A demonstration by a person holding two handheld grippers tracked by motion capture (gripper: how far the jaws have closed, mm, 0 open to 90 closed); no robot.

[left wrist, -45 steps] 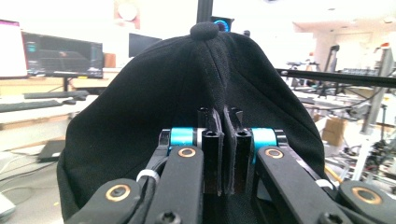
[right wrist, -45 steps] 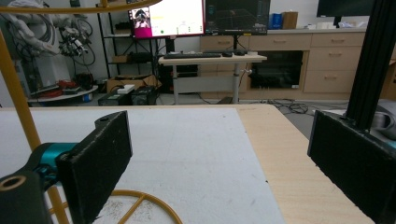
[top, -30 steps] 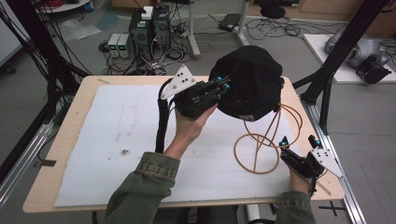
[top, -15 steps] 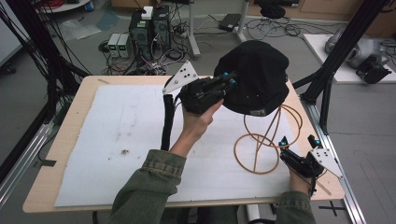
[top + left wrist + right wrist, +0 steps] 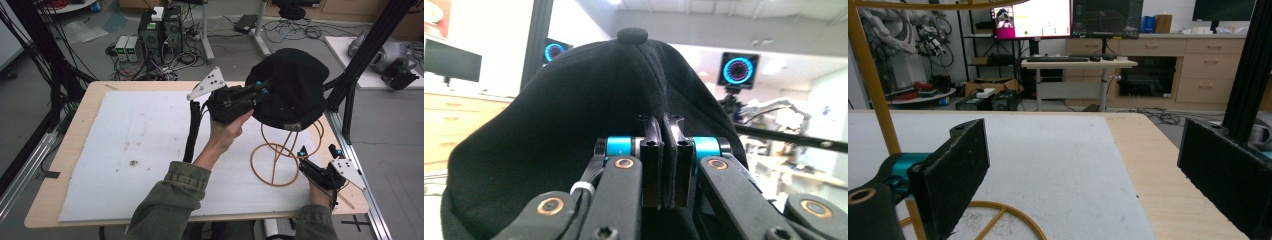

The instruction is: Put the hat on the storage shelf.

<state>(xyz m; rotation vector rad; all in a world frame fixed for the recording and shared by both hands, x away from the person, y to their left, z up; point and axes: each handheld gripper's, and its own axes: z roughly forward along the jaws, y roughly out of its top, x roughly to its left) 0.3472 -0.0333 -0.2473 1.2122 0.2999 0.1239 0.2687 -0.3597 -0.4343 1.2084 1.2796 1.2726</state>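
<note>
- No brand name or writing can be read. A small pale tag sits at the lower edge of the black cap (image 5: 290, 90), too small to make out.
- The cap sits on top of a yellow wire stand (image 5: 282, 155). The stand rests on a white mat (image 5: 140, 150) that covers a wooden table (image 5: 85, 110), toward the table's right side.
- In the high view, the left gripper (image 5: 260, 90) reaches in from the left of the stand, at the height of the cap. Its tips are against the cap's left side.
- In the left gripper view, the left gripper (image 5: 664, 135) has its two jaws pressed together with no gap. They pinch a fold of the cap's (image 5: 574, 150) black cloth. This view also shows the round button (image 5: 632, 34) on the crown of the cap, which the high view does not make clear.
- In the high view, the right gripper (image 5: 317, 152) is low, just to the right of the stand's base ring, near the table's front right corner.
- In the right gripper view, the right gripper (image 5: 1083, 165) has its jaws spread wide, with nothing between them. Beyond them lie the mat and bare table edge. A yellow rod and part of the base ring of the stand (image 5: 868, 75) stand just beside the left-hand jaw.
- The right gripper view also shows desks, drawers and lit screens at the far end of the room.
</note>
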